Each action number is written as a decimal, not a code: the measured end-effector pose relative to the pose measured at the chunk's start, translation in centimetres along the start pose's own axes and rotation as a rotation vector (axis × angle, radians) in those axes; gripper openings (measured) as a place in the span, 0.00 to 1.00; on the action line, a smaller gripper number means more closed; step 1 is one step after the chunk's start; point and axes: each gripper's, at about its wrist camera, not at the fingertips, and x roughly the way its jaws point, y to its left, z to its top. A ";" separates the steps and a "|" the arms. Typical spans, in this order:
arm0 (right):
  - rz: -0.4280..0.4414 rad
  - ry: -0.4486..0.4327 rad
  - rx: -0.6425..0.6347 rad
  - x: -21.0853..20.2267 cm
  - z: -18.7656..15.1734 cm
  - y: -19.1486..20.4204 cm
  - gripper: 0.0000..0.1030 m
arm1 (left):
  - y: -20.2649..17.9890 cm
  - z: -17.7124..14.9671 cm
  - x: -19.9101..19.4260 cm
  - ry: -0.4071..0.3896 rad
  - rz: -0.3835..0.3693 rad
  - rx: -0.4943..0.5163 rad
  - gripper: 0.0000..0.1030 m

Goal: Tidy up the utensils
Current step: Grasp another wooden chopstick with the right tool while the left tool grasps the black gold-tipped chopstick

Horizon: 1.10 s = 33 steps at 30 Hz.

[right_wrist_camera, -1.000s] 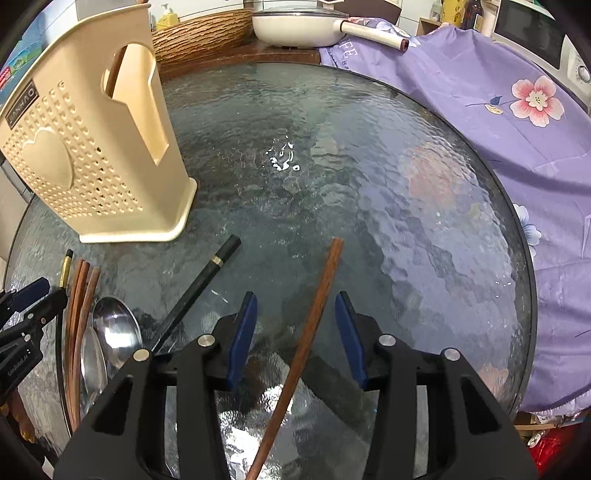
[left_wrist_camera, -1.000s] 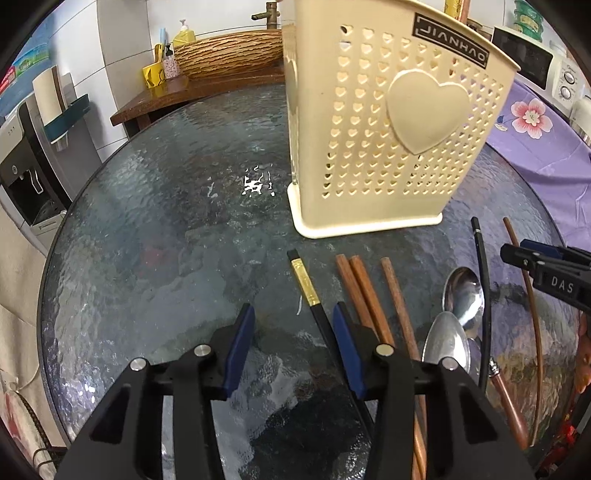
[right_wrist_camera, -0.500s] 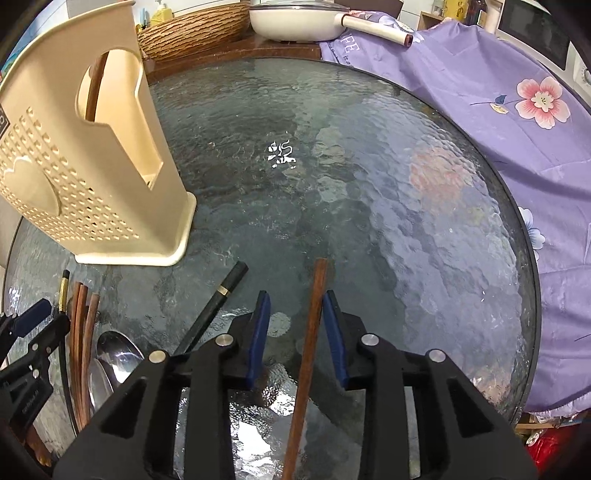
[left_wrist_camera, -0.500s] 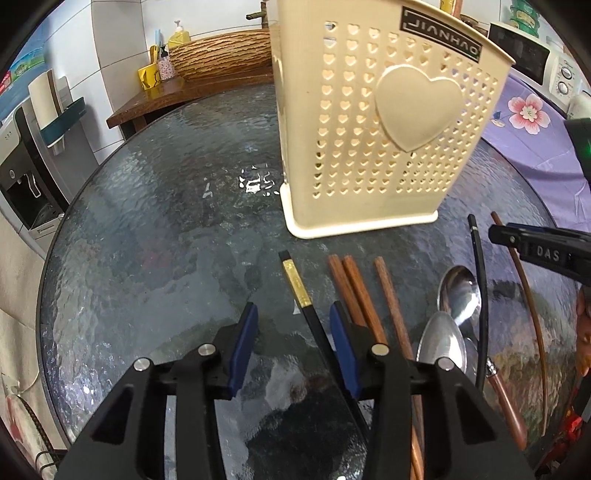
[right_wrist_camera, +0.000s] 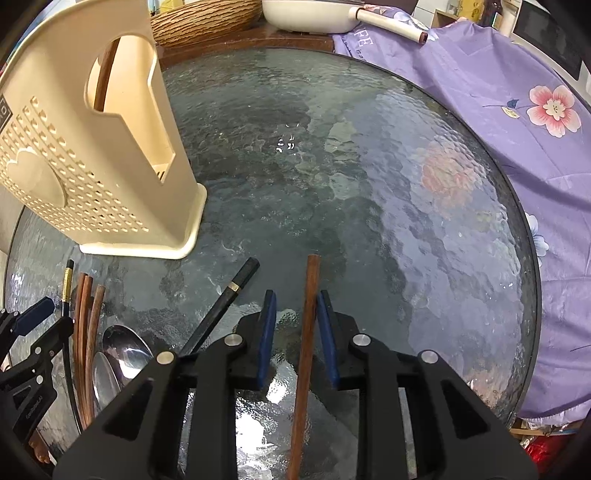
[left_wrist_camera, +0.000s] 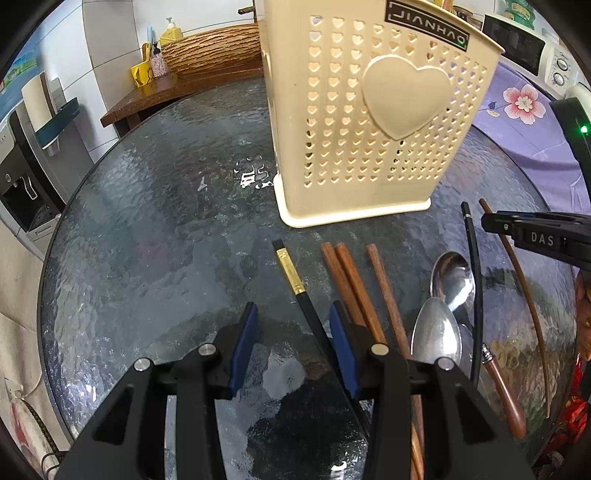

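On the glass table (left_wrist_camera: 147, 240) my left gripper (left_wrist_camera: 295, 326) is open. A black chopstick with a gold band (left_wrist_camera: 295, 284) lies between its fingers, close to the right pad. To its right lie three brown chopsticks (left_wrist_camera: 354, 291), two steel spoons (left_wrist_camera: 450, 280) and another black chopstick (left_wrist_camera: 474, 277). My right gripper (right_wrist_camera: 295, 321) is closing around a brown chopstick (right_wrist_camera: 310, 295); a gap still shows at the left pad. The cream holder (right_wrist_camera: 92, 166) stands behind, with one brown chopstick (right_wrist_camera: 105, 77) in it.
A purple flowered cloth (right_wrist_camera: 517, 110) covers the right side beyond the table rim. A white pan (right_wrist_camera: 306, 14) and a woven basket (left_wrist_camera: 210, 48) sit on a wooden counter at the back. A wooden-handled utensil (left_wrist_camera: 502, 387) lies by the spoons.
My right gripper's jaws have narrowed around the brown chopstick, which now runs straight between the fingers instead of slanting. The left gripper has narrowed slightly and barely moved.
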 end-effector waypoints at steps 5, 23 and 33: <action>0.003 0.023 -0.019 0.1 0.2 0.1 0.23 | 0.0 0.4 0.2 0.023 0.003 0.012 0.39; 0.024 0.024 -0.026 0.6 1.0 0.7 0.08 | 0.3 0.8 0.7 0.038 -0.008 0.032 0.35; 0.032 -0.013 -0.026 0.2 0.2 0.9 0.07 | 0.1 0.7 0.9 0.033 0.000 0.033 0.21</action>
